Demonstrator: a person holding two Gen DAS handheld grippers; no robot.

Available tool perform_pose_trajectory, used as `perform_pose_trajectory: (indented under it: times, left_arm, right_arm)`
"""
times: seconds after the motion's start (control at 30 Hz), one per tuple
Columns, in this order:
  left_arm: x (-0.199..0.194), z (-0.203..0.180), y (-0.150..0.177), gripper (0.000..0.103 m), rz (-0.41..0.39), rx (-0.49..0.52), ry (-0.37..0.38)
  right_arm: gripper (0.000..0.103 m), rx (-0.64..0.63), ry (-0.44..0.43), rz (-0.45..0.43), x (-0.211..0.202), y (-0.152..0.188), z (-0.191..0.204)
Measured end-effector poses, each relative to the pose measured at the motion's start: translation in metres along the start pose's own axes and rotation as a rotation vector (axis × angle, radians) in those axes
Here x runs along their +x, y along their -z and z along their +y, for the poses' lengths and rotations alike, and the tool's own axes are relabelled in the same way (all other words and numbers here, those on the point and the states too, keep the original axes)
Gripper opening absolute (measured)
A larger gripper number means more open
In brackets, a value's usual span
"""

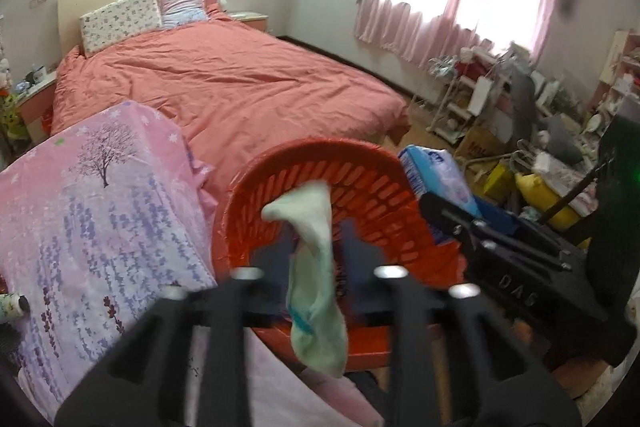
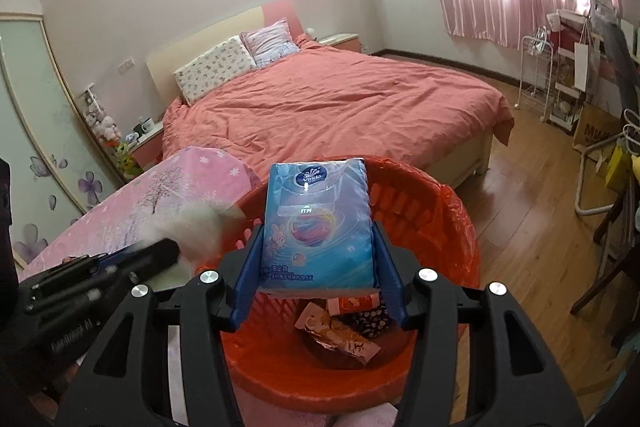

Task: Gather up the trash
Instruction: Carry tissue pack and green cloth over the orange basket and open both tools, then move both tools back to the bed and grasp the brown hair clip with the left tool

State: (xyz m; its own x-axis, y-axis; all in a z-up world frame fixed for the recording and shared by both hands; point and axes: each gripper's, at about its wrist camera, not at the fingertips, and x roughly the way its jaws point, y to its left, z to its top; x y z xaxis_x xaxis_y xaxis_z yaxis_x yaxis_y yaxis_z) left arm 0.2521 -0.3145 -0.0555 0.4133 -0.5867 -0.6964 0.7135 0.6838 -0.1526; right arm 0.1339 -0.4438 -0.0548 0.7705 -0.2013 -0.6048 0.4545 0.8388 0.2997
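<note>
The bed (image 2: 340, 99) fills the room behind the red basket (image 2: 444, 215), and a pink flowered cover (image 1: 100, 203) lies just to the basket's left. Everything I care about sits at that basket: both my grippers are gathered over its mouth.

My right gripper (image 2: 318, 233) is clamped on the blue tissue pack (image 2: 320, 211). The blue fingers (image 2: 246, 267) press flat against its two long sides, and the pack stands up over the near half of the basket's opening. My left gripper (image 1: 316, 247) comes in from the basket's left side with its fingers parted. The pale green sock (image 1: 316, 307) hangs between them, blurred, and I see no pad squeezing it, so I read it as loose, above the basket's near rim. Down on the basket's floor lie a few crumpled wrappers (image 2: 340, 335).

I judge this to be the drop step: two items have been brought to the basket and are going in. The sock's lower end hangs close to the near rim, so it may catch on the edge or slip outside. If so, it wants a nudge inward. For the pack, my right fingers only need to spread wide enough to let it fall straight down, well inside the rim. Then both hands pull clear of the basket to look for more.
</note>
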Motion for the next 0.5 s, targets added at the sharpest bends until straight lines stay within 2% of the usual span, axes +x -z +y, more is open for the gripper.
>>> perform_pose_trajectory:
  times: [0.03,0.1,0.37,0.5]
  left_arm:
    - [0.002,0.001,0.000,0.045,0.001,0.000,-0.013]
    - [0.005,0.008,0.004,0.045,0.012,-0.006,-0.042]
    - [-0.033,0.052,0.018,0.055,0.001,-0.026,-0.143]
    - [-0.070,0.095,0.030,0.058,-0.024,-0.083,-0.219]
  right_arm:
    - [0.058,0.010,0.001,0.007,0.003,0.002,-0.003]
    - [0.065,0.020,0.006,0.010,0.003,0.006,-0.005]
    - [0.066,-0.052,0.057,0.012,-0.007,0.015,0.015]
    - [0.066,-0.120,0.034,0.014,-0.011,0.025,0.045]
